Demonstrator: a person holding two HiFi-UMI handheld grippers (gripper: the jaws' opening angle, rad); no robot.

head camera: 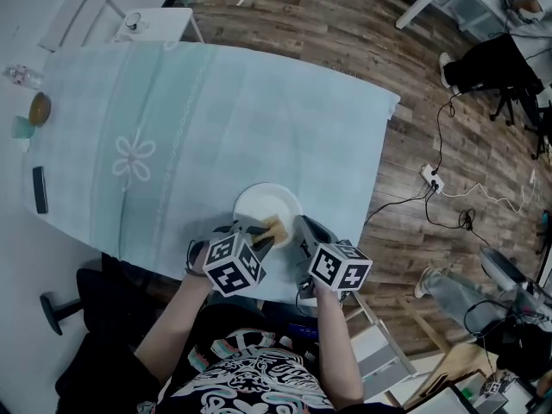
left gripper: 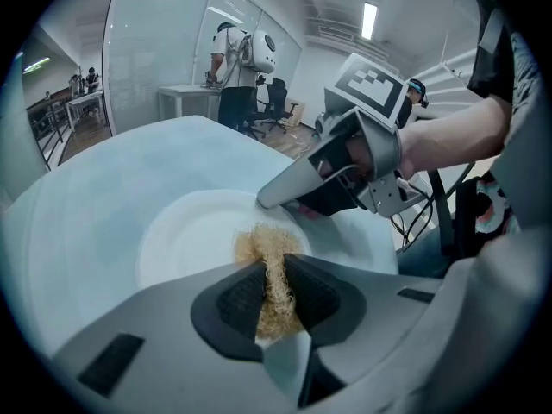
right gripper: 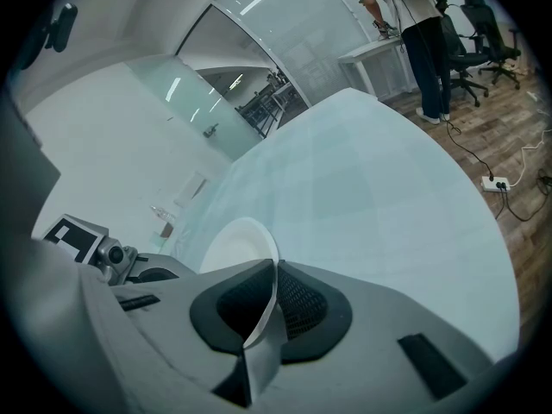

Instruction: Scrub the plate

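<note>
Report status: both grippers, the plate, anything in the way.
Left gripper shut on fibre scrubber, scrubber at plate. Right gripper shut on plate's rim. Nothing blocking it on the tablecloth.

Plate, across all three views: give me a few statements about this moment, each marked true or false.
1. The left tool grips a tan scrubber. True.
2. The right tool is open and clear of the plate. False: it is shut on the plate's rim.
3. The scrubber is over the plate. True.
4. The plate lies at the far edge of the cloth. False: it lies by the edge nearest the person.
</note>
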